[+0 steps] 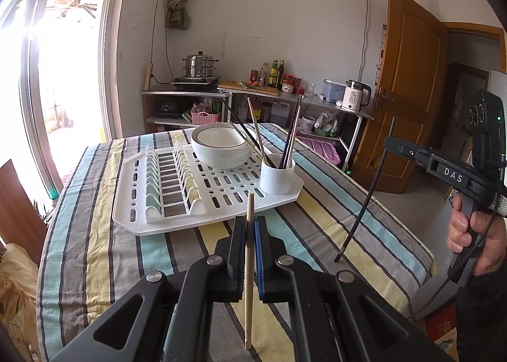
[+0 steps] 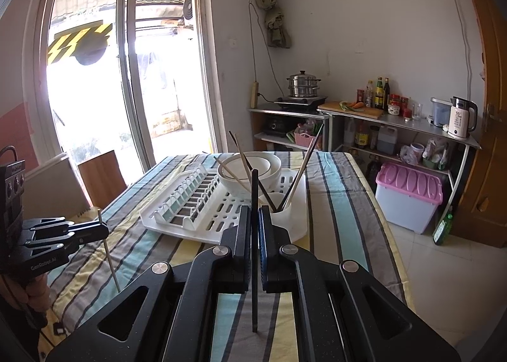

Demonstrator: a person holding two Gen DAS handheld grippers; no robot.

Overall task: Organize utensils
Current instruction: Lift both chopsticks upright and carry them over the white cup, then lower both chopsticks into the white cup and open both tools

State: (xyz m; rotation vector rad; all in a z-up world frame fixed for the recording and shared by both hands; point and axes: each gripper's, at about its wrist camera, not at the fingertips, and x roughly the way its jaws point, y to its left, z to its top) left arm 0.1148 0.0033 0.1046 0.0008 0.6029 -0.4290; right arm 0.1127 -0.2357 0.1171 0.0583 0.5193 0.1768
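My left gripper (image 1: 250, 222) is shut on a light wooden chopstick (image 1: 248, 282), held upright above the striped tablecloth, in front of the white drying rack (image 1: 152, 219). My right gripper (image 2: 254, 213) is shut on a black chopstick (image 2: 254, 267), also upright; it shows at the right of the left wrist view (image 1: 364, 197). The white utensil cup (image 1: 277, 178) stands on the rack's near right corner with several chopsticks in it, and shows in the right wrist view (image 2: 285, 213). The left gripper also shows in the right wrist view (image 2: 101, 230), with its chopstick (image 2: 109, 257).
White bowls (image 1: 220, 146) are stacked on the rack behind the cup. The table (image 1: 332, 213) has a striped cloth. Steel shelves with a kettle (image 1: 355, 95), bottles and a steamer pot (image 1: 199, 67) stand against the back wall. A pink-lidded box (image 2: 408, 194) sits on the floor right.
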